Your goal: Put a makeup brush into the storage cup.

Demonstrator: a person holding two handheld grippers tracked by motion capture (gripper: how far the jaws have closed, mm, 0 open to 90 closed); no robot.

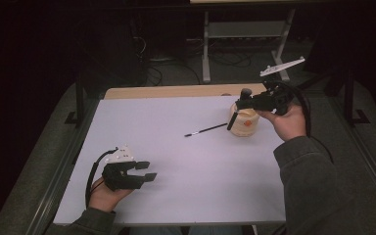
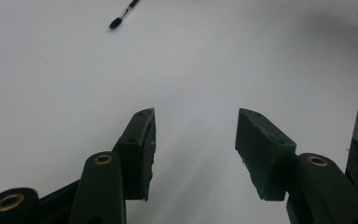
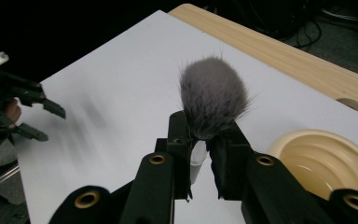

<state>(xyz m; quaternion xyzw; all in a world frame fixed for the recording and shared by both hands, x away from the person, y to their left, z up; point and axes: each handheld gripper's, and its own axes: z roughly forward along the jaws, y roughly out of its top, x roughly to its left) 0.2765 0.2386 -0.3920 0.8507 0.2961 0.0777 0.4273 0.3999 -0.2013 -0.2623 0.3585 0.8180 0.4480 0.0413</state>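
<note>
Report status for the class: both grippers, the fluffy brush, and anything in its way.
Left gripper open, idle. Right gripper shut on fluffy grey makeup brush, above cream ribbed plastic cup. Thin black brush lies on white table sheet, apart; nothing in the way.

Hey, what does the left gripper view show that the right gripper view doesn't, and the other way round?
Left gripper view: a thin black brush lying on the mat beyond the open, empty left claw. Right gripper view: the right claw shut on a fluffy grey brush, a cream cup beside it, and the wooden table edge. Shared: the white mat and the left claw, farther off in the right gripper view.
</note>
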